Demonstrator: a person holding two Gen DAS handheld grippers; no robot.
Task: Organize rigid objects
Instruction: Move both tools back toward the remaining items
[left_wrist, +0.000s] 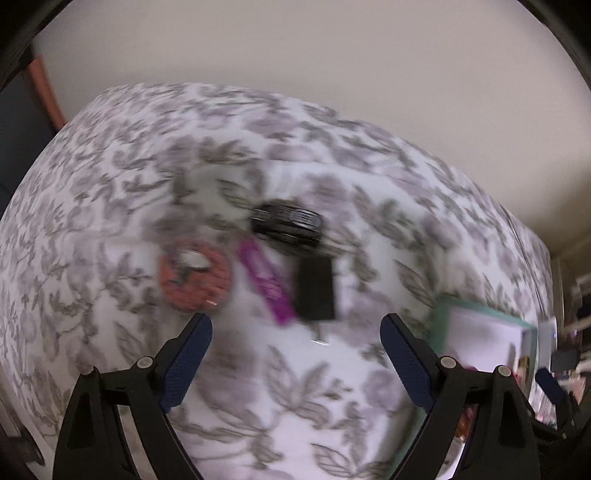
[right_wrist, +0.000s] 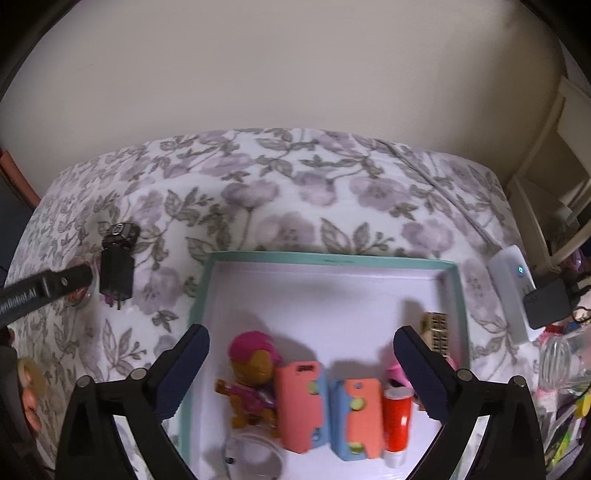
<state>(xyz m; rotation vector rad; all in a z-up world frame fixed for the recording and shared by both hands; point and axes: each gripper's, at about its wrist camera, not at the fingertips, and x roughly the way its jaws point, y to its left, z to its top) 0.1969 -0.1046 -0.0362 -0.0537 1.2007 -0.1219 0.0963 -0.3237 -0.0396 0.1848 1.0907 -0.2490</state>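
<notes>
Right wrist: left tool (right_wrist: 79, 276) reads partly "RobotAI".

A home bedroom: a bed (right_wrist: 295, 192) under a floral bedspread against a plain cream wall (right_wrist: 277, 66), with a white shelf unit (right_wrist: 550, 177) beside it.

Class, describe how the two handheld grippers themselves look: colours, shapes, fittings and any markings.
The left gripper and right gripper match: black angular frames, silver round pivot bolts, and dark navy ribbed pads on the fingers. In the right wrist view, the left one's black arm bears white lettering, too blurred to read.
</notes>
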